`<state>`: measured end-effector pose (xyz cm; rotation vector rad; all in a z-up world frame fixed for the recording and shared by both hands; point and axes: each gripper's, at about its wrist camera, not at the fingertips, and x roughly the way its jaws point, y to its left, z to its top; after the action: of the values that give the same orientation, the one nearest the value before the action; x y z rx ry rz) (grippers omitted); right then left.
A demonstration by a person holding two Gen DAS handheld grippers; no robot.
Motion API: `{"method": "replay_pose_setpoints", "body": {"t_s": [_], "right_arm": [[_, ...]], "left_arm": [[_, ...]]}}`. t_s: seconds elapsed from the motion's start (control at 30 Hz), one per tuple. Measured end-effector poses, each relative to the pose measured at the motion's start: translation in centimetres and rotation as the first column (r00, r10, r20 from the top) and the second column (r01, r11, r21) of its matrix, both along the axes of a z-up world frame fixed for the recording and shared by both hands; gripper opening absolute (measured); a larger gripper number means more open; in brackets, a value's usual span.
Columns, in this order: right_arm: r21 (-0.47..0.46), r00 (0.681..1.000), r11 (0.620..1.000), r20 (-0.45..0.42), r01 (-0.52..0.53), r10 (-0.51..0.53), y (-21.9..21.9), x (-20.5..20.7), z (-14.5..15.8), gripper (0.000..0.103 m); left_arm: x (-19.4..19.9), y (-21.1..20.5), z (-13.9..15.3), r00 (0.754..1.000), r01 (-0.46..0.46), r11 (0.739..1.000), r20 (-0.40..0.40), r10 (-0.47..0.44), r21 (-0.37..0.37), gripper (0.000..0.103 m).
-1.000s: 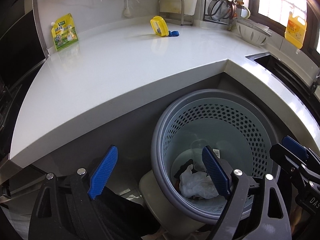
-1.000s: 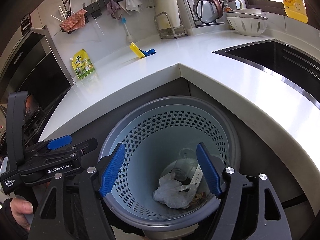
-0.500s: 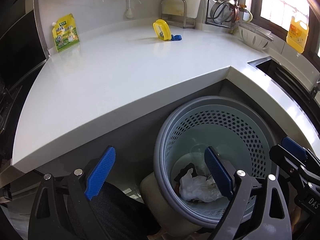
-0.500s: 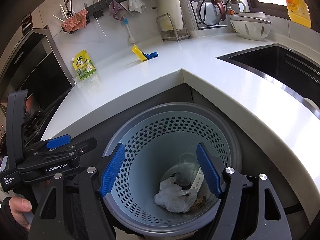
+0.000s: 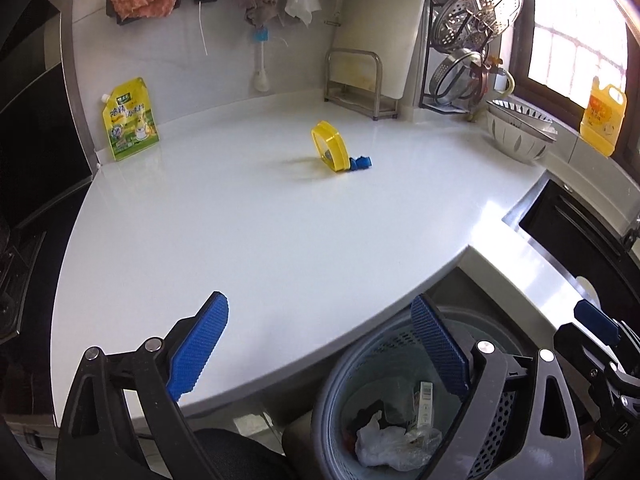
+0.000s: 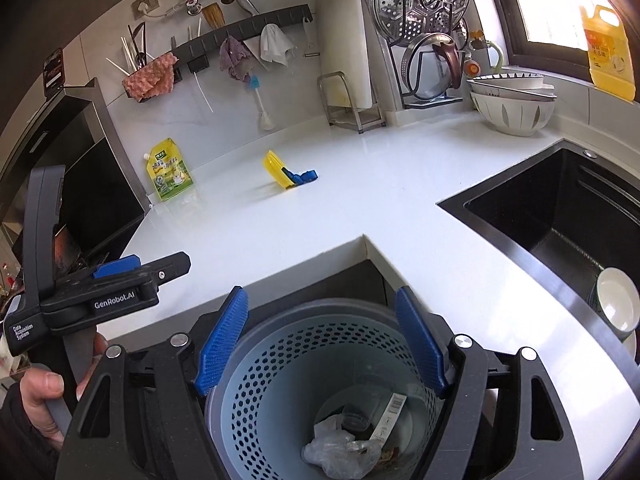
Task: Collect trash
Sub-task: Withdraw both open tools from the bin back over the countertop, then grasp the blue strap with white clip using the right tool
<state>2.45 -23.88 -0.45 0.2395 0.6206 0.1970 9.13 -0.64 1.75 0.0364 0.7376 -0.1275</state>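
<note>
Trash [image 6: 340, 450] sits at the bottom of the grey perforated bin [image 6: 280, 360], tucked below the white desk [image 5: 260, 220] corner. My right tool [image 6: 320, 344] hangs over the bin, spread wide and empty. My left tool [image 5: 320, 352] is released too, straddling the desk edge. Bin contents are partly cut off: crumpled plastic, a labelled strip, darker bits I can't identify.

Both wrist cameras look forward and down from the edge of the white countertop [image 5: 256, 232] toward the corner wall; the right view sits directly over the perforated bin [image 6: 320, 364], the left beside it. Both views share the yellow dispenser [image 5: 329, 151].
</note>
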Motion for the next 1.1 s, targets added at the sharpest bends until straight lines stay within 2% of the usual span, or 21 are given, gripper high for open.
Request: {"method": "replay_pose_setpoints", "body": {"t_s": [0.33,0.57,0.73,0.87,1.1], "right_arm": [[-0.02,0.999,0.999,-0.019,-0.041,0.041,-0.4,9.1,1.0,0.073],[-0.019,0.996,0.996,-0.033,-0.086,0.086,-0.1,14.8,0.7,0.073],[-0.009,0.993,0.993,-0.034,-0.116,0.116,0.4,17.5,0.5,0.073],[-0.007,0.99,0.991,-0.043,-0.135,0.134,0.8,19.2,0.2,0.073],[-0.037,0.985,0.986,-0.066,-0.163,0.16,1.9,22.5,0.0,0.073]], "left_arm": [[10.3,-0.3,2.4,0.996,-0.073,0.997,0.059,0.072,0.002,0.093],[17.3,-1.2,1.3,0.995,-0.095,0.995,0.025,0.096,-0.012,0.093],[21.2,-2.0,-0.2,0.994,-0.11,0.994,-0.001,0.11,0.01,0.093],[23.0,-1.4,-1.6,0.991,-0.131,0.991,-0.031,0.132,0.024,0.093],[23.3,1.1,-2.4,0.985,-0.168,0.985,-0.033,0.17,0.048,0.093]]}}
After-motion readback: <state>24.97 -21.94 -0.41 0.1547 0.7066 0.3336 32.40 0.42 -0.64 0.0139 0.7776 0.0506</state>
